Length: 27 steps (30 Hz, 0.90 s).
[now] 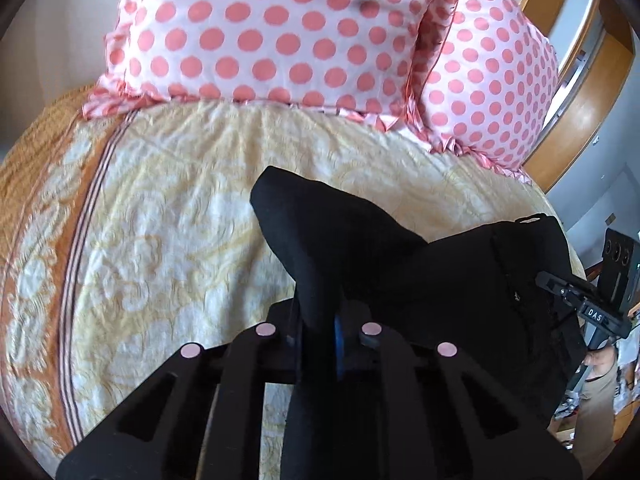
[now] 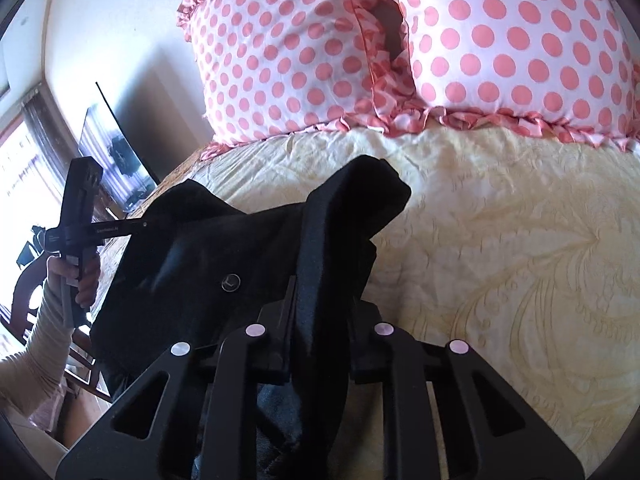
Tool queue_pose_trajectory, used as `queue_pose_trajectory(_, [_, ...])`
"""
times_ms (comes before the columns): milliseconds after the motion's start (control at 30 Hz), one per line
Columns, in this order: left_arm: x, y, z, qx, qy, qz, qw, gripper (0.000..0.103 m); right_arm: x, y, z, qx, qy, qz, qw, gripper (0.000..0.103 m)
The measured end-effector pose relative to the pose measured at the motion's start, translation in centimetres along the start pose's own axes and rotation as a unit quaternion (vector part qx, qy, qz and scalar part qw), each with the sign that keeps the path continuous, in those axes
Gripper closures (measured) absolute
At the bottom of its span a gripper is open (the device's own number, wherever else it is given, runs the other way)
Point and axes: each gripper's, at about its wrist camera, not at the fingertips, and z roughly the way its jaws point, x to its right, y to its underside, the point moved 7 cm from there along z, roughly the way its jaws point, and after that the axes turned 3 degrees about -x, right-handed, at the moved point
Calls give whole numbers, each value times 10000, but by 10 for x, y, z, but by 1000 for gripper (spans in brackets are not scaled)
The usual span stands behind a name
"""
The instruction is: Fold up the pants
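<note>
The left hand-held gripper (image 1: 320, 320) is clamped on a bunched fold of the black pants (image 1: 420, 280), the cloth rising between its fingers into a blunt peak and spreading off to the right. The right hand-held gripper (image 2: 320, 312) is likewise closed on the pants (image 2: 200, 264), a thick doubled band of fabric standing up between its fingers and drooping over at the top. The garment is matte black with a slightly nubby weave, and hangs lifted between the two grippers above the bed (image 1: 180, 200), nearer its foot than its head. From the right wrist view a round dark button (image 2: 231, 282) shows on the stretched panel, and from the left wrist view a stitched seam and a small loop (image 1: 528, 219) mark the upper edge. In the left wrist view the other gripper pokes out beyond the cloth at the right. The bed carries a cream and pale yellow patterned bedspread (image 2: 500, 220) with an orange border along its left edge. At the head of the bed two pillows (image 1: 260, 40) in white with coral polka dots and ruffled trim lean side by side, touching each other.
</note>
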Motion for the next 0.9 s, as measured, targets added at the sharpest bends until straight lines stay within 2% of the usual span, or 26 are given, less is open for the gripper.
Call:
queue_pose_trajectory(200, [0, -44, 4, 228, -158, 3, 9996, 93, 8, -53, 17, 163, 154, -108, 9997, 85])
queue_pose_trajectory(367, [-5, -104, 24, 489, -541, 12, 9973, 93, 33, -103, 46, 276, 518, -145, 9982, 87])
queue_pose_trajectory(467, [-9, -133, 42, 600, -809, 19, 9949, 93, 50, -129, 63, 255, 480, -81, 9985, 90])
queue_pose_trajectory(567, [-15, -148, 67, 459, -1077, 81, 9931, 92, 67, -136, 84, 23, 605, 49, 9982, 91])
queue_pose_trajectory(633, [-27, -144, 94, 45, -1243, -6, 9922, 91, 75, -126, 103, -389, 738, 100, 9965, 91])
queue_pose_trajectory(700, [-38, -137, 109, -85, -1297, -158, 9914, 77, 74, -117, 107, -445, 893, -2, 9950, 89])
queue_pose_trajectory(733, [-40, -136, 108, 0, -1297, -184, 9914, 74, 74, -115, 107, -430, 958, -20, 9945, 88])
queue_pose_trajectory(767, [-43, -135, 107, 59, -1321, -227, 9910, 65, 74, -114, 106, -424, 1017, -3, 9939, 86])
queue_pose_trajectory(800, [-46, -135, 105, 72, -1393, -283, 9898, 56, 75, -112, 105, -450, 1107, 47, 9928, 75])
queue_pose_trajectory(833, [-48, -135, 103, 84, -1414, -311, 9894, 53, 77, -110, 104, -506, 1244, 123, 9909, 62])
queue_pose_trajectory(900, [-53, -134, 90, 195, -1553, -316, 9872, 50, 80, -106, 91, -403, 1422, 203, 9888, 55])
